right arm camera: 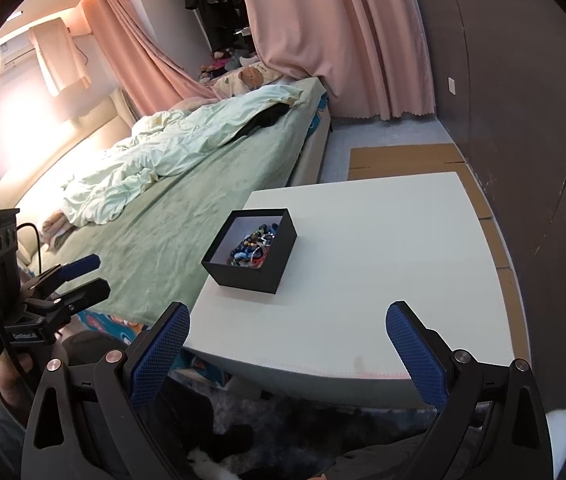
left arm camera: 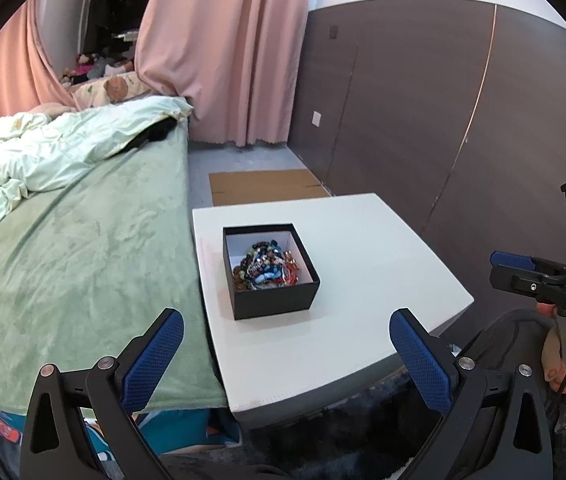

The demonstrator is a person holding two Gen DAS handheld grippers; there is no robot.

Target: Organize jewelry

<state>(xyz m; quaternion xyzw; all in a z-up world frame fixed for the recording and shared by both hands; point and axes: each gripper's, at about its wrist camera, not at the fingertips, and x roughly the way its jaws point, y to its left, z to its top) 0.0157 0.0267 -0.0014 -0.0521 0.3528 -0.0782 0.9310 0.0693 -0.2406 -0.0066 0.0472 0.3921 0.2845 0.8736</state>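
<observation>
The open black box [left arm camera: 271, 270] stands on the white surface [left arm camera: 363, 248] beside the bed [left arm camera: 83, 240], with the beaded jewelry [left arm camera: 269, 266] heaped inside. The left tool [left arm camera: 287, 356] and right tool [right arm camera: 287, 348] hover short of it, both spread wide and empty. This fits either jewelry awaiting sorting or pieces already gathered.

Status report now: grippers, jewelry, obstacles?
Left hand-held gripper open, empty. Right hand-held gripper open, empty. Jewelry heaped in black box on table. Nothing in the way.
</observation>
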